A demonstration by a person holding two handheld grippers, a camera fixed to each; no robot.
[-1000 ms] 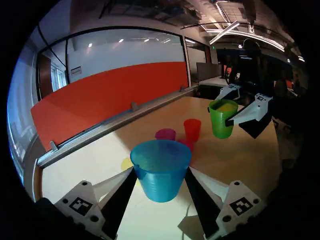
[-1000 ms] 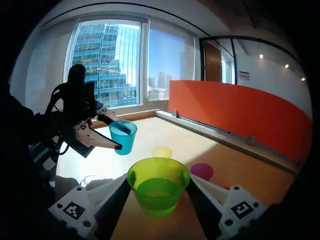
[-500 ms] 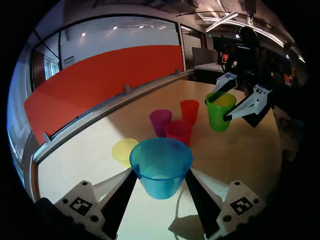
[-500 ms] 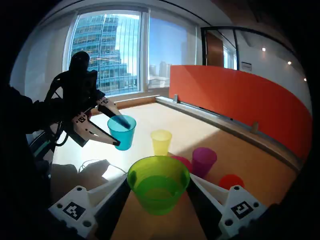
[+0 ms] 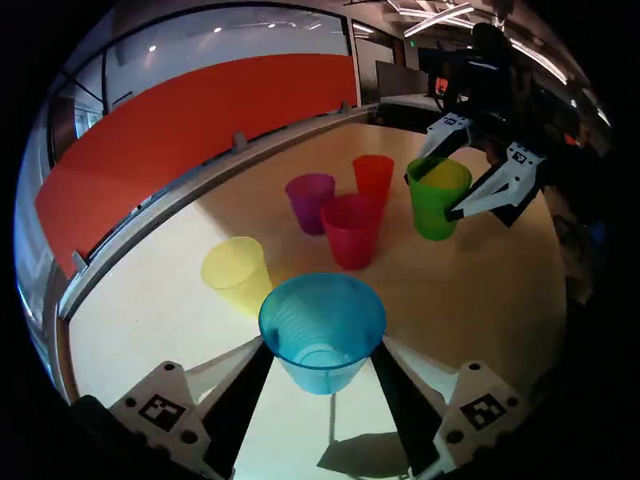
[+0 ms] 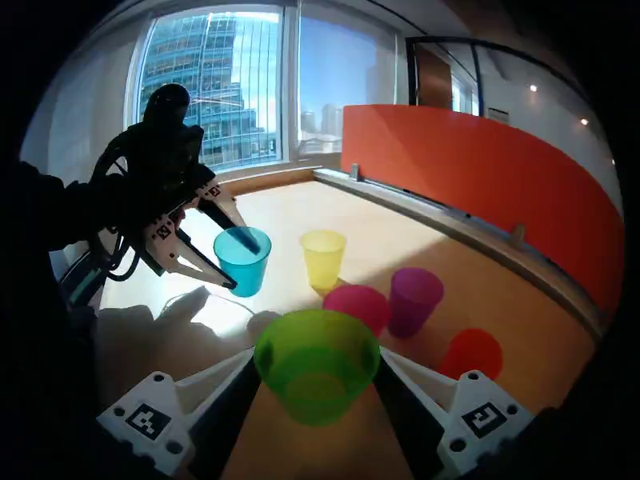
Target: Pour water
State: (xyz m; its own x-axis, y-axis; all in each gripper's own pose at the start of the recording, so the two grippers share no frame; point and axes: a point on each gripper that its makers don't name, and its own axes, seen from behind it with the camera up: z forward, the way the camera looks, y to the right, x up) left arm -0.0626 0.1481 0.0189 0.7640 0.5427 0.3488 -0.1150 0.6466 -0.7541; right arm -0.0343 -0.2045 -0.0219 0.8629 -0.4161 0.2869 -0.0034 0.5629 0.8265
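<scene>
left gripper (image 5: 320, 346) tight on the blue cup (image 5: 322, 316), right gripper (image 6: 318, 358) tight on the green cup (image 6: 317, 384)

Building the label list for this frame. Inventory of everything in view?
wooden table: 1, light wood, under everything.
partition panel: 1, orange, along table edge.
windows: several, clear, beyond table end.
blue translucent plastic cup: 1, blue, in left claw.
green translucent plastic cup: 1, green, in right claw.
yellow plastic cup: 1, yellow, on table, nearest blue cup.
pink-red plastic cup: 1, pink-red, cluster centre.
purple plastic cup: 1, purple, beside pink-red cup, partition side.
orange-red plastic cup: 1, orange-red, farthest from yellow cup.
left claw: 1, white-black, shut on blue cup.
right claw: 1, white-black, shut on green cup.
</scene>
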